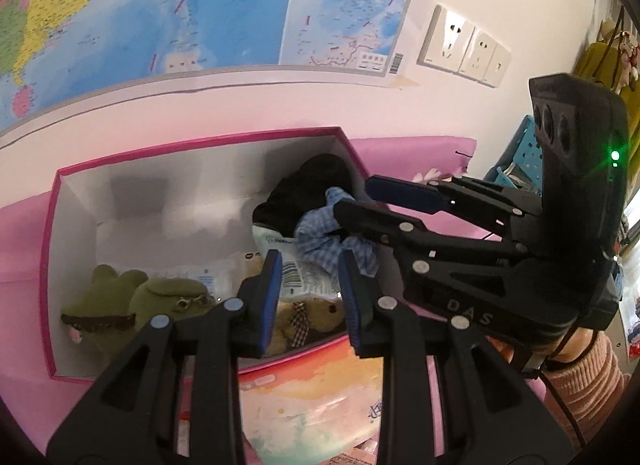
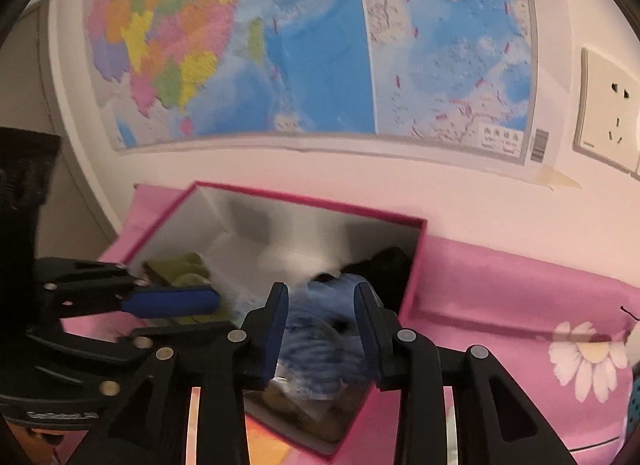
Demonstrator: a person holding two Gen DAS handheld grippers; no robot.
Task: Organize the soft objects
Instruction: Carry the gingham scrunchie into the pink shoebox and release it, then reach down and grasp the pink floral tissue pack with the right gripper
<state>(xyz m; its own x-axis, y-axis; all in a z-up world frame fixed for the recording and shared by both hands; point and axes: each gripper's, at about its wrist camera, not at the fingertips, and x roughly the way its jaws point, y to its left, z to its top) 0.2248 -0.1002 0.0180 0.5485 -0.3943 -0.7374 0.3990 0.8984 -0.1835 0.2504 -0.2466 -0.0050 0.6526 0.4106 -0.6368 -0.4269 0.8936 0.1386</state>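
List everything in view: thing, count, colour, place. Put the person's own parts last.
box: one, pink rim, white inside, on the pink cloth
pink cloth: one, daisy print, under the box
checked cloth: one, blue and white, in the box at the right tool's tips
black cloth: one, box's far right corner
green plush toys: two, box's near left
teddy bear: one, brown, box's near wall
plastic packet: one, white, box's middle
map: one, multicoloured, on the wall
sockets: three, white, wall right of the map
blue basket: one, far right
sleeve: one, pink
left tool: black, blue pads, nothing between them
right tool: black, over the box
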